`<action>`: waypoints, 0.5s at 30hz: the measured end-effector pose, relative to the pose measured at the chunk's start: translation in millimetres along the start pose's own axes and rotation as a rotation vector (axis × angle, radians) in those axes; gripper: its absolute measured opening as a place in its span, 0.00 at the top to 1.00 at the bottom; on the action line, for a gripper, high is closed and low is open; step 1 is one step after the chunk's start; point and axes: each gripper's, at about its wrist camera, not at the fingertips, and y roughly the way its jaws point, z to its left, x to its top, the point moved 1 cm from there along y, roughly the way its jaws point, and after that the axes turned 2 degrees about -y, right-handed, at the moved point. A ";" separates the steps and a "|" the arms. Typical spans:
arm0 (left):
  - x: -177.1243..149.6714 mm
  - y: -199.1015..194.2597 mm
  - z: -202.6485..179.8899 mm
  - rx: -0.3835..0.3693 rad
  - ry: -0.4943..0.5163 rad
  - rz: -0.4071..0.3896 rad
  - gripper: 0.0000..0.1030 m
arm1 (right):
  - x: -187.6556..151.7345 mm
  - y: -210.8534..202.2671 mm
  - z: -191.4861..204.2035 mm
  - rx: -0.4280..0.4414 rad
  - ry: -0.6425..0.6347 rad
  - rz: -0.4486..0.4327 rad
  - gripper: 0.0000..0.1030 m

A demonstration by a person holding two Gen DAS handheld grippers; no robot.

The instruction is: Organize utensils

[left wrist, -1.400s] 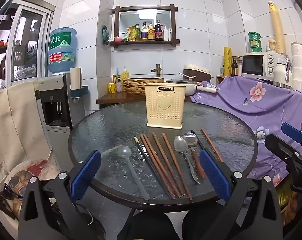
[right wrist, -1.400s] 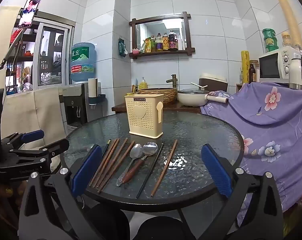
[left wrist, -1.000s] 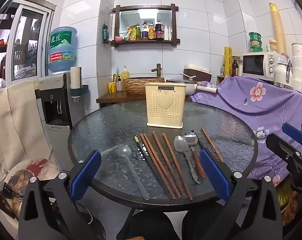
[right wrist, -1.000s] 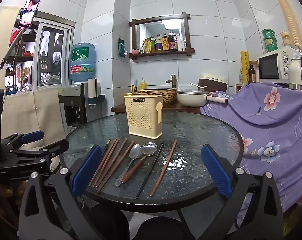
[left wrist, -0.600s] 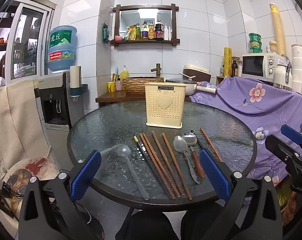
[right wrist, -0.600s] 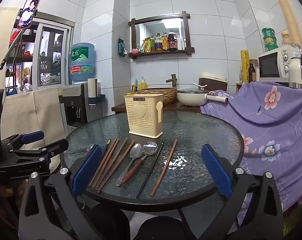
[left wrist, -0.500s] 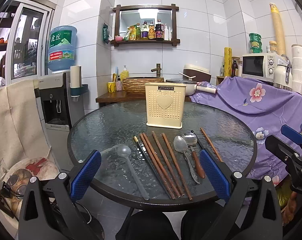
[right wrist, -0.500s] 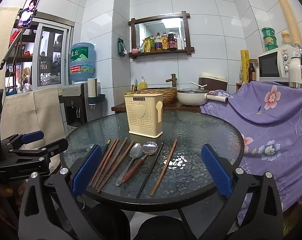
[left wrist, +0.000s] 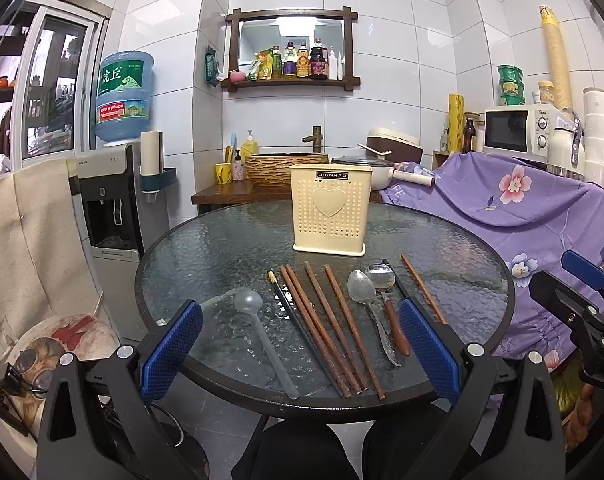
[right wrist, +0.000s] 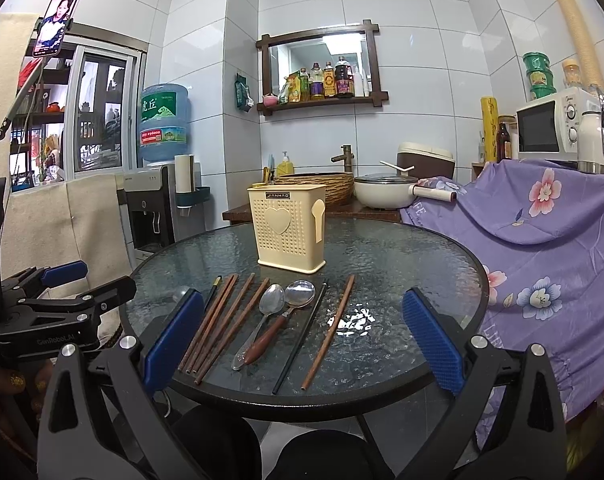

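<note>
A cream perforated utensil holder (left wrist: 329, 210) (right wrist: 289, 233) stands upright mid-table on the round glass table (left wrist: 206, 248) (right wrist: 413, 256). In front of it lie brown wooden chopsticks (left wrist: 321, 324) (right wrist: 226, 320), a black chopstick (left wrist: 298, 320) (right wrist: 302, 336), a lone brown chopstick (left wrist: 421, 286) (right wrist: 329, 330), a clear plastic spoon (left wrist: 262, 332), a metal spoon (left wrist: 367, 306) (right wrist: 262, 320) and a wooden-handled spoon (left wrist: 385, 300) (right wrist: 286, 316). My left gripper (left wrist: 298, 354) and right gripper (right wrist: 302, 350) are open and empty, held short of the table's near edge.
A water dispenser (left wrist: 114, 216) stands left of the table. A purple flowered cloth (left wrist: 521, 208) covers furniture to the right, under a microwave (left wrist: 517, 132). Behind the table are a wooden counter with a basin (left wrist: 286, 170) and a pot (right wrist: 385, 192). Dark knees show below.
</note>
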 end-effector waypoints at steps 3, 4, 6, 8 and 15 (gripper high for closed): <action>0.1 0.0 -0.1 0.000 0.001 0.001 0.06 | -0.4 0.2 -0.2 0.001 0.000 0.001 0.05; 0.0 0.0 0.0 0.000 0.001 0.001 0.06 | -0.5 0.3 -0.2 0.000 0.000 0.001 0.05; 0.0 0.0 0.2 0.000 0.001 0.001 0.06 | -0.3 0.3 -0.3 0.000 0.001 0.000 0.05; -0.2 0.0 0.5 -0.001 0.002 -0.001 0.06 | 0.0 0.3 -0.1 0.001 0.002 0.001 0.05; 0.2 0.5 2.3 -0.002 -0.003 0.001 0.06 | -1.3 1.4 -0.5 0.000 0.002 0.001 0.05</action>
